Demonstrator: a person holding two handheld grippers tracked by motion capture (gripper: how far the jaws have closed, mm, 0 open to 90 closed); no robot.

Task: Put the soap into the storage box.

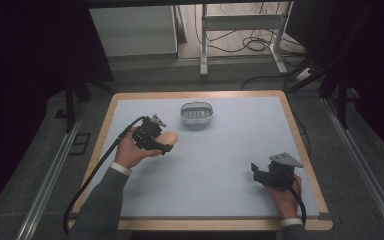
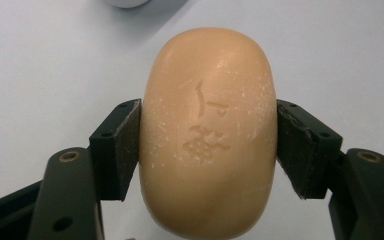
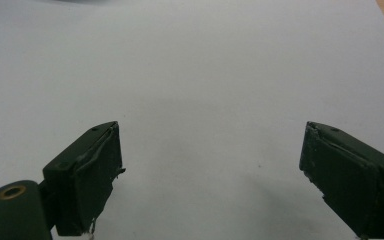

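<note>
left gripper (image 1: 166,142): held in the left hand (image 1: 130,152) over the left half of the worktop (image 1: 220,170); its 2 jaws are clamped on the long sides of the soap (image 1: 168,137), which sits between them.
soap: in the left gripper view the soap (image 2: 210,135) shows what the high view cannot: a smooth, rounded peach-tan oval bar with a stamped mark pressed into its top face and fine whitish specks and scuffs. the flat black pads (image 2: 122,145) press both flanks.
right gripper (image 1: 256,172): held in the right hand (image 1: 285,197) near the front right corner of the worktop, a grey three-cornered plate on top. in the right gripper view the right gripper (image 3: 210,170) has its jaws spread wide with nothing between them, bare pale surface beneath, and worn, ragged pad edges.
dish (image 1: 197,113): a pale oval soap dish with a slatted floor, near the far edge, about centre, apart from the soap.
worktop: matte light blue-grey sheet with a wooden border; the middle lies bare between the 2 grippers.
</note>
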